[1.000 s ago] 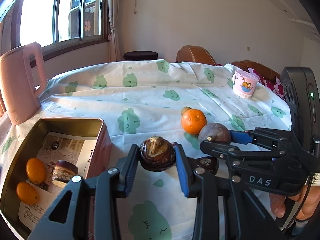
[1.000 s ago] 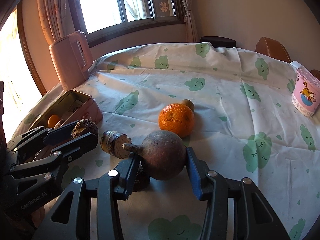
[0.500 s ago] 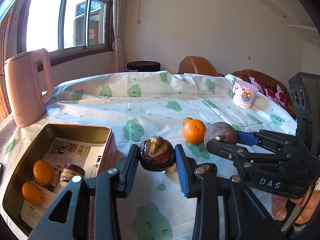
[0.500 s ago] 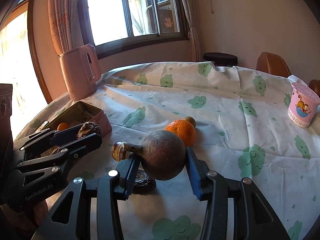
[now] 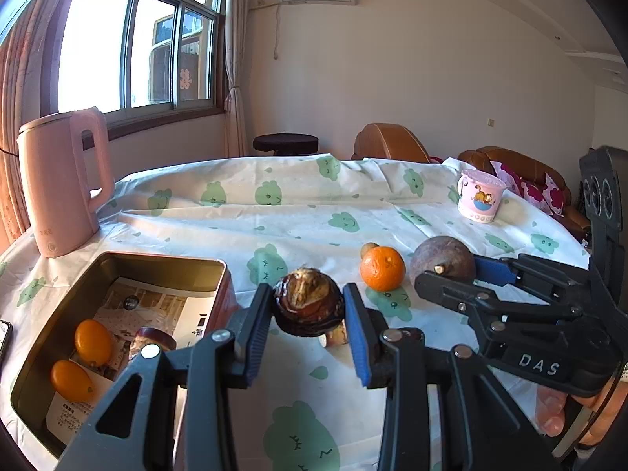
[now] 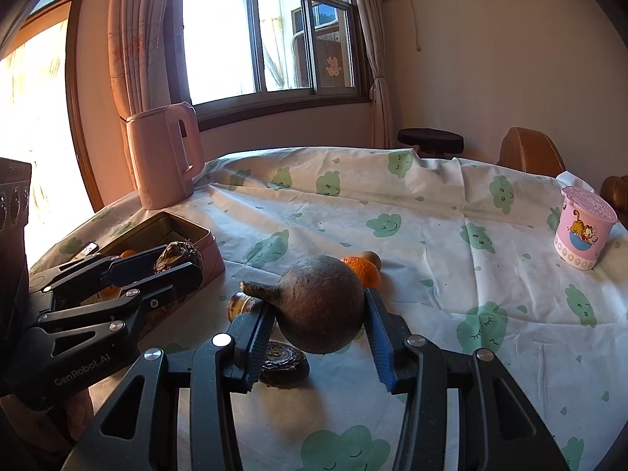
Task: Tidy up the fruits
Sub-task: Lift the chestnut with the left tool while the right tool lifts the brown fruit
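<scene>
Left wrist view: dark brown glossy round fruit (image 5: 308, 306) clamped between the left gripper (image 5: 310, 327) pads, lifted beside the open rectangular metal tin (image 5: 165, 265). Right gripper (image 6: 320, 331) grips a dull brown stemmed round fruit (image 6: 322, 310) above the cloud-print tablecloth (image 6: 431, 235). Tin holds two small orange kumquats (image 5: 92, 341) and one dark piece. Left out, by my judgement: orange mandarin (image 5: 382, 273), small brown fruit (image 5: 369, 248), two dark pieces (image 6: 284, 365).

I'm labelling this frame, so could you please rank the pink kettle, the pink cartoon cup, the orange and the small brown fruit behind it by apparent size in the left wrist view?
1. pink kettle
2. pink cartoon cup
3. orange (nearer the camera than the cup, so their true order is unsure)
4. small brown fruit, partly hidden
</scene>
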Available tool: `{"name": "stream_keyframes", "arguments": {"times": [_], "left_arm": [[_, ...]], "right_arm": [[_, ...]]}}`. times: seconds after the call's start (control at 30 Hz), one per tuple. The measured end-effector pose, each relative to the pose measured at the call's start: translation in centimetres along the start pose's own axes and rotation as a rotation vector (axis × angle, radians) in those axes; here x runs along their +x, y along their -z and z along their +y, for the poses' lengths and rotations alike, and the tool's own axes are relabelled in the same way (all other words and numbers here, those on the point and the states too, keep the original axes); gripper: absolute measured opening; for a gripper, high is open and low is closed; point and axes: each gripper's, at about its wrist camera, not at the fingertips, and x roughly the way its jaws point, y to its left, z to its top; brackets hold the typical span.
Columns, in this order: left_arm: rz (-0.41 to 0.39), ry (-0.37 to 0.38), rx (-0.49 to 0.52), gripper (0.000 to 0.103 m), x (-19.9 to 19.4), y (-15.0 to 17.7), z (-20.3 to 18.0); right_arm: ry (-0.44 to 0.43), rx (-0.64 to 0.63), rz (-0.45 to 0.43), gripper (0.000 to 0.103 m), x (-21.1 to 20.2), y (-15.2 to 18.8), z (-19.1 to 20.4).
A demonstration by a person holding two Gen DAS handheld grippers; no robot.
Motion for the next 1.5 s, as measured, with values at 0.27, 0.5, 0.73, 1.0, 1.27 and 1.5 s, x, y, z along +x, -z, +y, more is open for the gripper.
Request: {"name": "stream_keyframes", "arguments": {"times": [0.27, 0.5, 0.73, 1.0, 1.27, 1.5], "left_arm": [[-0.016, -0.006, -0.005, 0.038, -0.4, 0.0, 0.1], [-0.032, -0.01, -0.001, 0.038, -0.6, 0.0, 0.0], [-0.05, -0.018, 0.0, 0.038, -1.0, 0.0, -0.1], [-0.073, -0.028, 0.007, 0.038, -1.4, 0.0, -0.2], [-0.092, -0.036, 0.007, 0.038, -1.7, 0.0, -0.1], [-0.108, -0.041, 0.006, 0.038, -2.0, 0.0, -0.1]], "right_arm": [[0.008, -0.002, -0.041, 0.047, -0.8, 0.1, 0.1], [0.018, -0.008, -0.073, 0.047, -1.5, 0.1, 0.2], [0.028, -0.012, -0.1, 0.047, -2.0, 0.2, 0.4], [0.035, -0.015, -0.127, 0.047, -2.5, 0.2, 0.4], [0.041, -0.017, -0.15, 0.047, -2.8, 0.4, 0.4], [0.046, -0.019, -0.169, 0.047, -3.2, 0.5, 0.5]]}}
